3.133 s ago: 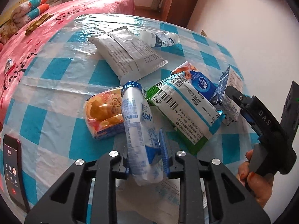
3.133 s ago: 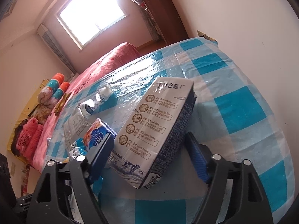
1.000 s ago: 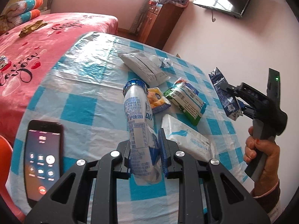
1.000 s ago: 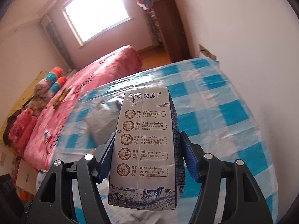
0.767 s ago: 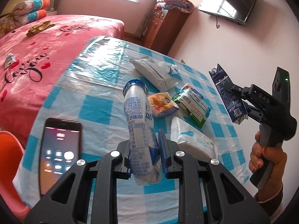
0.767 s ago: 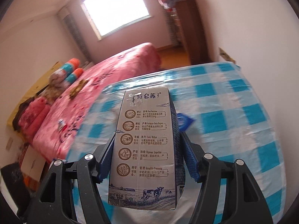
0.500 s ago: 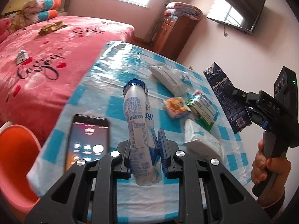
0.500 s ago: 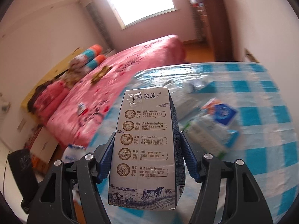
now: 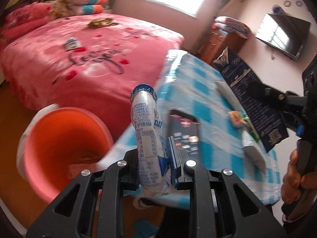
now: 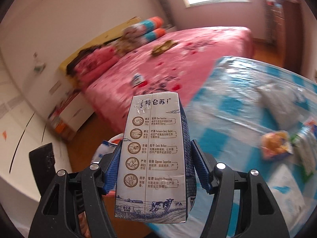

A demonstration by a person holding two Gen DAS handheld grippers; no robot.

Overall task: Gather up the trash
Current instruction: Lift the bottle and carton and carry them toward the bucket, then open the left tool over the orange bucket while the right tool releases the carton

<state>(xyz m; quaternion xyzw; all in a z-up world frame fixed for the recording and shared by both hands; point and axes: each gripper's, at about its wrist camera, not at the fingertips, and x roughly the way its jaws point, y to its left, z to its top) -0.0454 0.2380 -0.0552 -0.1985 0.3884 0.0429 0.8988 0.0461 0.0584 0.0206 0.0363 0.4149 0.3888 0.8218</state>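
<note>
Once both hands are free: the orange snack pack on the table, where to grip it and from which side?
The snack pack lies flat on the checked table, apart from the green-and-white bag beside it. Probably best to come from above and pinch a crimped short end, on the side away from the bag. Motion blur hides the seams.

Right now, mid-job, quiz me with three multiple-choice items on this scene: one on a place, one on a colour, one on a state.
1. Where does the bin stand?
A. on the table
B. on the floor beside the table
C. on the bed

2. What colour is the bin?
A. orange
B. green
C. black

3. What does the right gripper hold?
A. nothing
B. a phone
C. a milk carton

Answers: B, it sits low at the table's edge; A, its inside is orange; C, the pads press the carton's sides.
</note>
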